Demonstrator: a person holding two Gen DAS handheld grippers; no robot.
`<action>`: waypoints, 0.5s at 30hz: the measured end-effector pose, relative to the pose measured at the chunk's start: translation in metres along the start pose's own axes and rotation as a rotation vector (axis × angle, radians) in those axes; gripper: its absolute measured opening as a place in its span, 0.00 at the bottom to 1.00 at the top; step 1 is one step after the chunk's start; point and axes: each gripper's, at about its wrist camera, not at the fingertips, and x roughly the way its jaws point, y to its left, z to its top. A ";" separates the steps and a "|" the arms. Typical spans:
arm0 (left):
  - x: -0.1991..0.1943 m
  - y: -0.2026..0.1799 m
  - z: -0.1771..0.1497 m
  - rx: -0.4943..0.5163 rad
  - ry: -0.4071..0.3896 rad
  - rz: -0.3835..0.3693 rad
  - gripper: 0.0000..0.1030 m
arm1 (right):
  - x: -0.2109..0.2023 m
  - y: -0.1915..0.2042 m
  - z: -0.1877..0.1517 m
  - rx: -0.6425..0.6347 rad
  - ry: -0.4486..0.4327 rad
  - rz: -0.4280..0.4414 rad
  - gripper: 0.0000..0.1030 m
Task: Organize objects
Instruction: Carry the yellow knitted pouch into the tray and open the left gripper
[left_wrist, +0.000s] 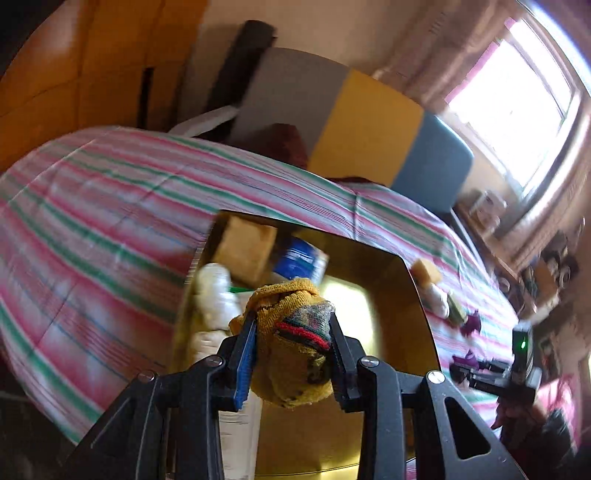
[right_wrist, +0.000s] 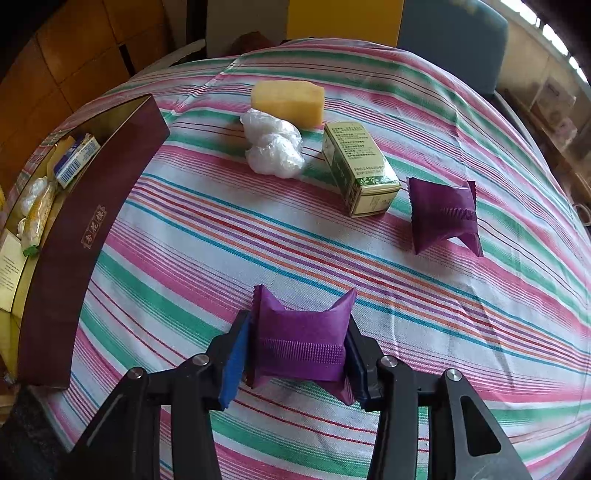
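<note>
My left gripper (left_wrist: 291, 317) is shut on a bundled yellow cloth (left_wrist: 295, 354) with a red and green band. It hangs over the open gold-lined box (left_wrist: 399, 295). Inside the box lie a tan block (left_wrist: 245, 247), a blue-and-white carton (left_wrist: 301, 260) and a white plastic bundle (left_wrist: 216, 291). My right gripper (right_wrist: 299, 325) is shut on a purple packet (right_wrist: 303, 354) that rests on the striped bedcover (right_wrist: 207, 236). A second purple packet (right_wrist: 443, 214), a green carton (right_wrist: 358, 173), a crumpled plastic bag (right_wrist: 273, 147) and a yellow sponge (right_wrist: 288, 103) lie beyond it.
From the right wrist view the box's maroon outer wall (right_wrist: 74, 240) stands at the left edge of the bed. A grey, yellow and blue headboard (left_wrist: 362, 125) rises behind the bed. A cluttered shelf (left_wrist: 546, 266) and a bright window (left_wrist: 517, 107) lie to the right.
</note>
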 end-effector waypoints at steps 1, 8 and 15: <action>-0.002 0.005 0.000 -0.018 0.004 -0.010 0.33 | 0.000 0.000 0.000 -0.004 -0.001 -0.001 0.46; 0.008 -0.025 -0.022 0.134 0.093 -0.051 0.33 | -0.002 0.000 0.001 -0.013 -0.003 -0.008 0.47; 0.032 -0.035 -0.043 0.187 0.163 -0.008 0.33 | -0.003 -0.001 0.001 -0.016 -0.004 -0.010 0.47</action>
